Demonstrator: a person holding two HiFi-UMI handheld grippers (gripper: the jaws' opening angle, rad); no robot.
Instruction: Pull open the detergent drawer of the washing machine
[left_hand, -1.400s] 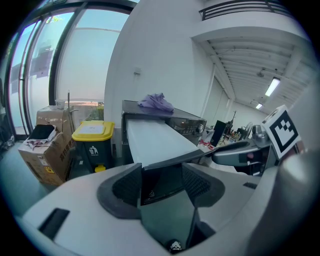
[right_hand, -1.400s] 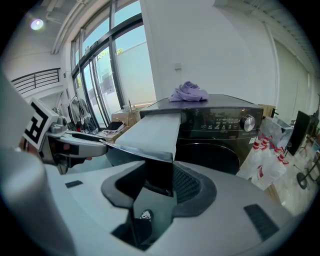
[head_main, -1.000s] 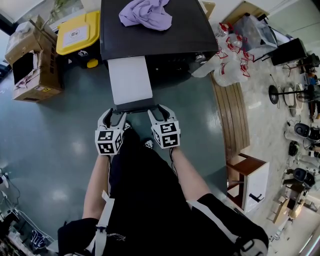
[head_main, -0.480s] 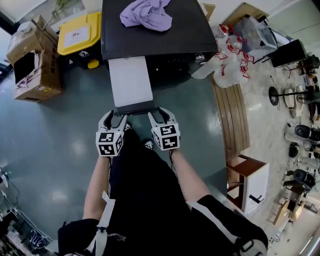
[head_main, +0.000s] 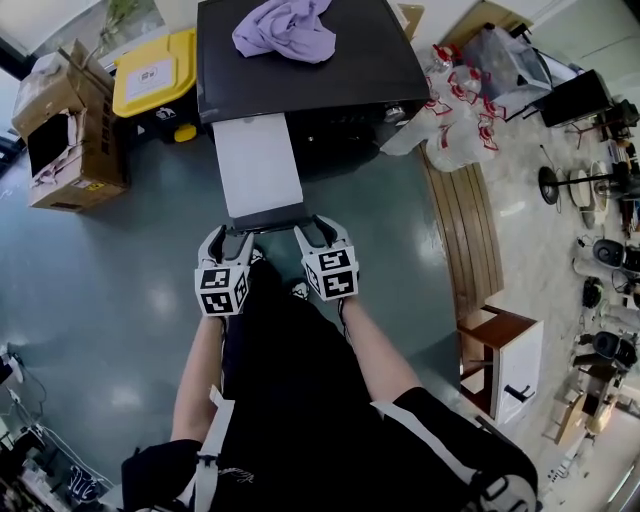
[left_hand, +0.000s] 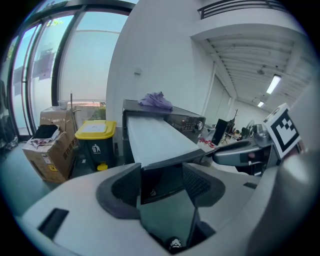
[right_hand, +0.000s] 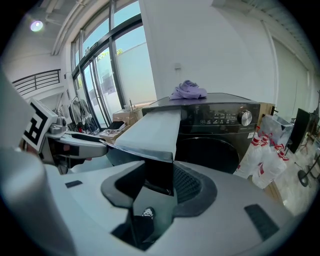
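Both tools are clamped on the dark front panel (head_main: 270, 217) of the detergent drawer (head_main: 257, 165): the left gripper (head_main: 228, 237) at its left end, the right gripper (head_main: 320, 229) at its right end. The drawer stands pulled far out of the washing machine (head_main: 330, 70).

Test workshop: washing machine (head_main: 330, 80) beside cardboard boxes (head_main: 62, 120), bin (head_main: 152, 72), tall windows (right_hand: 107, 70).

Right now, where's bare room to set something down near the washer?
Free: washer top in front of the purple cloth; floor left of the open drawer, nearer than the yellow bin and boxes. Crowded: right of the washer, bags and planks.
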